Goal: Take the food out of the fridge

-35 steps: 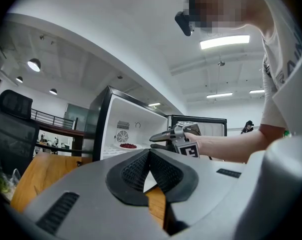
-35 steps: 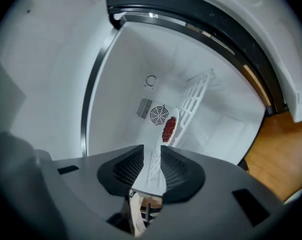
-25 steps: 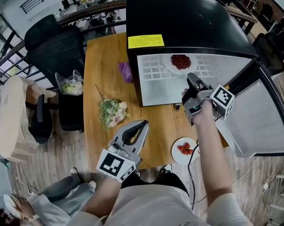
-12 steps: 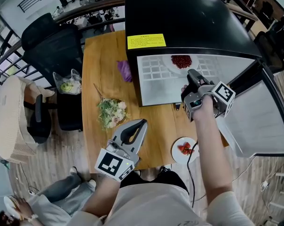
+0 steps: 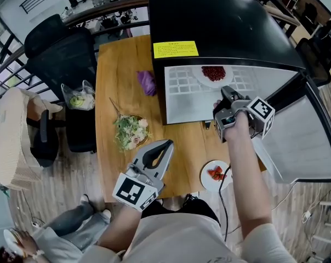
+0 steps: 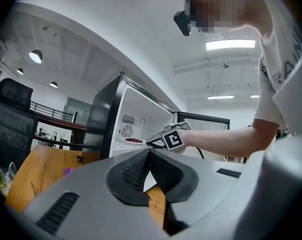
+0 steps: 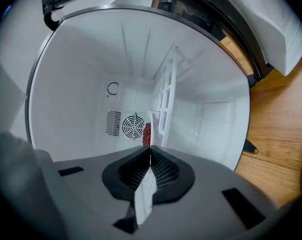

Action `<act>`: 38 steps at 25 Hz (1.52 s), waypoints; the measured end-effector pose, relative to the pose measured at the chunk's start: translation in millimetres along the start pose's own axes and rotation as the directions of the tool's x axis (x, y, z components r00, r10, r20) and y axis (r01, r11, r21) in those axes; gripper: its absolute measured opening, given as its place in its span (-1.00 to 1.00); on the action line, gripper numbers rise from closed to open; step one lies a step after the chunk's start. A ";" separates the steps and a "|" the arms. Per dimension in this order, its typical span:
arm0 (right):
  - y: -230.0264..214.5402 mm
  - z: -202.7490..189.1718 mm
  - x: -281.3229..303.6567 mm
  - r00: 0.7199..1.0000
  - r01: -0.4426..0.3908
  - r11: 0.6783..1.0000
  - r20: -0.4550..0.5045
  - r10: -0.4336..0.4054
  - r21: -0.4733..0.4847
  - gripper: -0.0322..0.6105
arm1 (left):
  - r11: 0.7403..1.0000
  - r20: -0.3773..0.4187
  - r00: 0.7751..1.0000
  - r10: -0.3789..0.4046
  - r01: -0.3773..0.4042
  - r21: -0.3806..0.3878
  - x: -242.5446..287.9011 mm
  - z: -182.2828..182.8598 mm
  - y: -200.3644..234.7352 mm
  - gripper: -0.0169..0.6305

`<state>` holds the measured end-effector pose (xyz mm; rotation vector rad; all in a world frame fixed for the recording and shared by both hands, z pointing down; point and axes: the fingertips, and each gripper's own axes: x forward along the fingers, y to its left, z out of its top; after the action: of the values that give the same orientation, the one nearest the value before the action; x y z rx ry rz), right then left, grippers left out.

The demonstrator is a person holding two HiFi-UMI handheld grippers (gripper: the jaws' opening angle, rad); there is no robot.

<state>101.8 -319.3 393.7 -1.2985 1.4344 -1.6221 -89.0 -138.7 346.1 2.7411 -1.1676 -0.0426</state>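
— Food?
— In the open black fridge [image 5: 220, 21], a white plate of red food [image 5: 213, 73] is set at the back of the white wire shelf [image 5: 182, 100].
— Grippers?
— The right gripper [image 5: 226, 92] is held just inside the opening, the left gripper [image 5: 164, 146] over the wooden table [image 5: 119, 81]; both jaws are pressed together, empty.

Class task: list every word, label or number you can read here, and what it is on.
On the black fridge, a yellow rectangular label: print too small to read.
On the person's white shirt: grey letters, apparently "RAIN", cut off at the picture's edge.
Nothing else is readable.
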 end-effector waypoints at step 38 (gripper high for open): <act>-6.4 -7.3 -10.3 0.998 -0.040 0.998 -0.036 0.042 0.043 -0.80 | 1.000 -0.010 1.000 -0.008 0.008 -0.004 0.1 -3.2 -1.3 -0.93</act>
<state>99.5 -305.9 397.6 -1.2136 1.4316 -1.6489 -87.7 -137.4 349.0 2.7393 -1.1523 -0.0319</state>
